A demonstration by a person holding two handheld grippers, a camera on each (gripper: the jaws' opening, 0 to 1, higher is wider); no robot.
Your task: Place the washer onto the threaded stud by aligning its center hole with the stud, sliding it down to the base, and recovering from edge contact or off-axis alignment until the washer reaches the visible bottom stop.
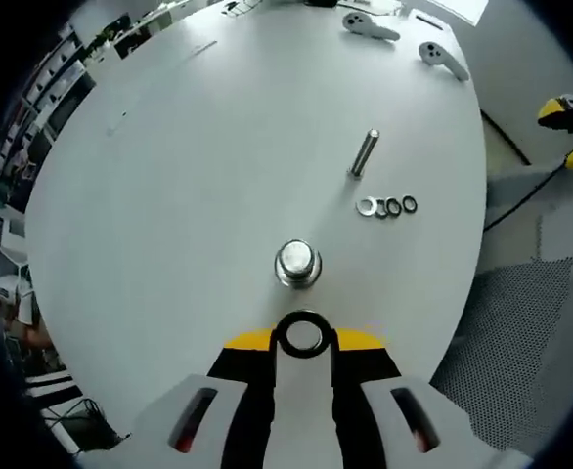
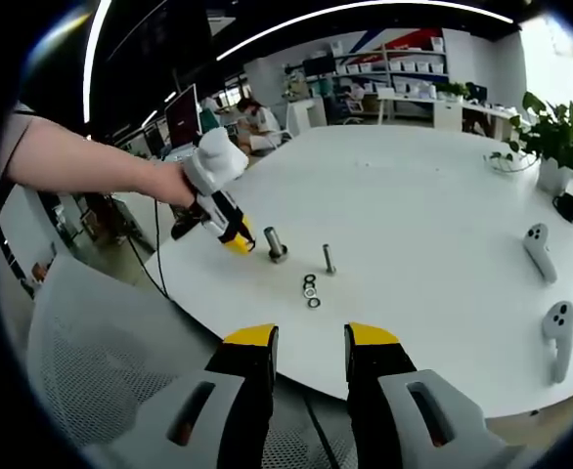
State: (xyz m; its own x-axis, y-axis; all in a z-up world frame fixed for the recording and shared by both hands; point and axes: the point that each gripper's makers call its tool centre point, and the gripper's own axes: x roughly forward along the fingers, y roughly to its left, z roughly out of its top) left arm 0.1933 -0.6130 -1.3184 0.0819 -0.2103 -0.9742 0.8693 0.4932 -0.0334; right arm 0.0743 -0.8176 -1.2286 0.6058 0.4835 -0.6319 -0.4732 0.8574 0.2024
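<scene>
In the left gripper view, a washer (image 1: 302, 335) is being gripped between the yellow-tipped jaws of the left claw (image 1: 303, 339), its ring and centre hole being presented face-on to the camera. The threaded stud (image 1: 297, 264) is being seen end-on at 12 o'clock from the washer, near it but apart; the washer is not yet being seated on the stud. The stud is standing upright on the white round table (image 1: 198, 176). A second, slimmer metal pin (image 1: 364, 153) is being seen at about 1 o'clock from the stud, with three spare washers (image 1: 387, 206) lying in a short row just beside its base. Two white controllers (image 1: 404, 39) are lying near the far edge of the table, at 12 to 1 o'clock.

In the right gripper view, the right claw (image 2: 311, 363) is being held with its jaws apart and nothing between them, over the near edge of the table, well apart from the work. The left claw is being observed at 11 o'clock, held in a person's hand (image 2: 174, 183), its tips just beside the stud. The slim pin is standing at 3 o'clock from the stud, the spare washers lying nearer the camera. A potted plant (image 2: 557, 137) is standing at the table's far right.
</scene>
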